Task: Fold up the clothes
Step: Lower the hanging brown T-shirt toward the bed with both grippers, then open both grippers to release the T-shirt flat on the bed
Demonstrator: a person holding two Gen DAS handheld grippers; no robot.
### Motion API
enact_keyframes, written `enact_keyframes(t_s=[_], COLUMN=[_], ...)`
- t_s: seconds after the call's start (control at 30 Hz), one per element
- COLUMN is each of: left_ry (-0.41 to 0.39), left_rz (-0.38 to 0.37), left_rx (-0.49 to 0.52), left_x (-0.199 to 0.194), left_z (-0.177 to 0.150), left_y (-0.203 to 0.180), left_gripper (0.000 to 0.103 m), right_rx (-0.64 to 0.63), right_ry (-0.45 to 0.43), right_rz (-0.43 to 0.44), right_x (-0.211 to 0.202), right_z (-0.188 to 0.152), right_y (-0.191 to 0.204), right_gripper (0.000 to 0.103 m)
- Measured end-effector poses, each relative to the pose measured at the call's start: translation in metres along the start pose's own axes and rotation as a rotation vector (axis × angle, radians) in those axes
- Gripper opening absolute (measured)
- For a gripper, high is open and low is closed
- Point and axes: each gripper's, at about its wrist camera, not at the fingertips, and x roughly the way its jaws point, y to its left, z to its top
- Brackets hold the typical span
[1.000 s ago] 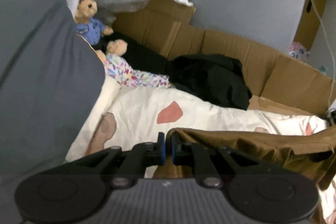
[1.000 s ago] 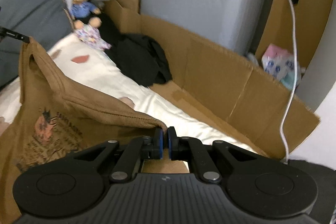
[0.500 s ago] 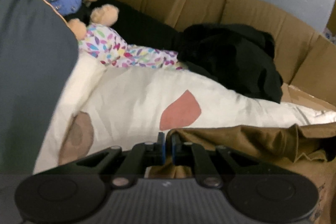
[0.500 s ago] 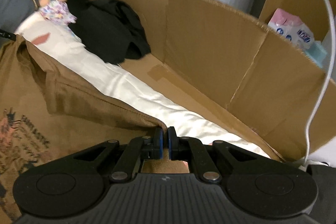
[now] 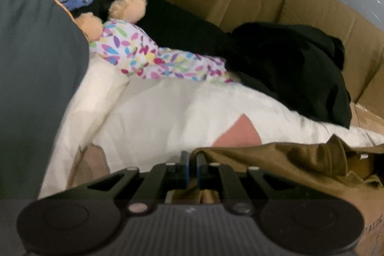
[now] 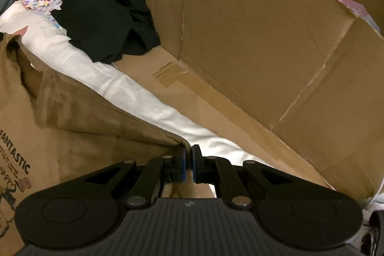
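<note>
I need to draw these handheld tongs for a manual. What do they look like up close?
Both the left tongs and right tongs are matte black: ribbed body, two round discs, linkage bars with silver pivot pins, blue-edged fingers. No cables or sleeves show.

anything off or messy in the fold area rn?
Yes. A black garment lies crumpled in a heap, part on the white sheet, part on the cardboard floor. The brown shirt, pinched by both grippers, is bunched along its far edge rather than flat.
</note>
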Motion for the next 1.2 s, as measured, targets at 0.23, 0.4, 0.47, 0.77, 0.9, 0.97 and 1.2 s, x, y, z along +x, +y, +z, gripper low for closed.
enact_keyframes(t_s=[0.23, 0.4, 0.47, 0.77, 0.9, 0.97, 1.2], left_ry=[0.02, 0.001, 0.0, -0.056, -0.058, -0.054, -0.045], left_rz=[0.03, 0.059, 0.073, -0.027, -0.066, -0.076, -0.137], left_rx=[0.031, 0.081, 0.103, 0.157, 0.226, 0.239, 0.263], left_x=[0.025, 0.019, 0.013, -0.009, -0.005, -0.002, 0.015], left_z=[0.0, -0.003, -0.004, 0.004, 0.006, 0.006, 0.005], left_y=[-0.008, -0.018, -0.021, -0.046, -0.07, -0.077, -0.096], left_gripper=[0.007, 0.015, 0.02, 0.03, 0.038, 0.038, 0.038], right_rx=[-0.044, -0.024, -0.028, -0.045, -0.084, -0.113, -0.203], right_ry=[0.04, 0.095, 0.083, -0.011, -0.051, -0.052, -0.037], right_rz=[-0.052, -0.002, 0.009, 0.045, 0.099, 0.116, 0.167], right_x=[0.02, 0.036, 0.029, -0.01, -0.014, -0.01, 0.015], right_z=[0.014, 0.005, 0.005, 0.012, 0.025, 0.031, 0.05], right_y=[0.0, 0.006, 0.008, 0.014, 0.031, 0.042, 0.084], right_gripper=[0.005, 0.006, 0.017, 0.043, 0.043, 0.043, 0.042])
